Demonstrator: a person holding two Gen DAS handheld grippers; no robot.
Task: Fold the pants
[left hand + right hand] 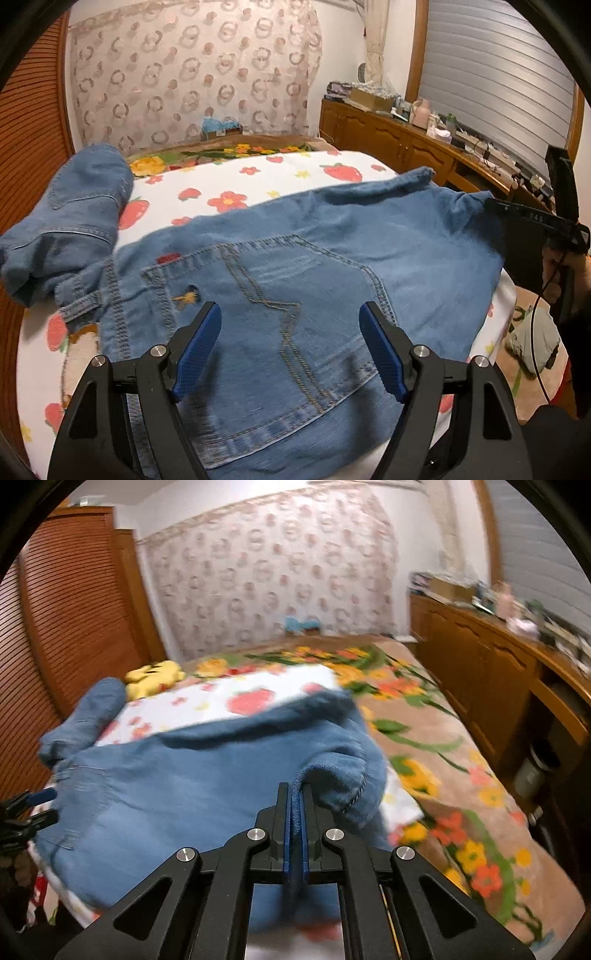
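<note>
Blue denim pants (pixel 332 251) lie spread on a bed, back pocket up, with one part bunched up at the far left (pixel 74 218). My left gripper (pixel 290 325) hovers just above the seat of the pants, open, with nothing between its blue pads. My right gripper (pixel 295 794) is shut on a hem edge of the pants (pixel 184 775), and the cloth rises in a fold from its pads. In the left wrist view the right gripper (pixel 491 205) shows at the right, held by a hand, gripping the pants' far right edge.
The bed carries a white strawberry-print sheet (pixel 258 177) over a floral blanket (pixel 443 746). A wooden dresser (pixel 406 136) with clutter runs along the right. A slatted wooden wardrobe (pixel 74 609) stands on the left. A yellow plush (pixel 155 677) lies near the headboard.
</note>
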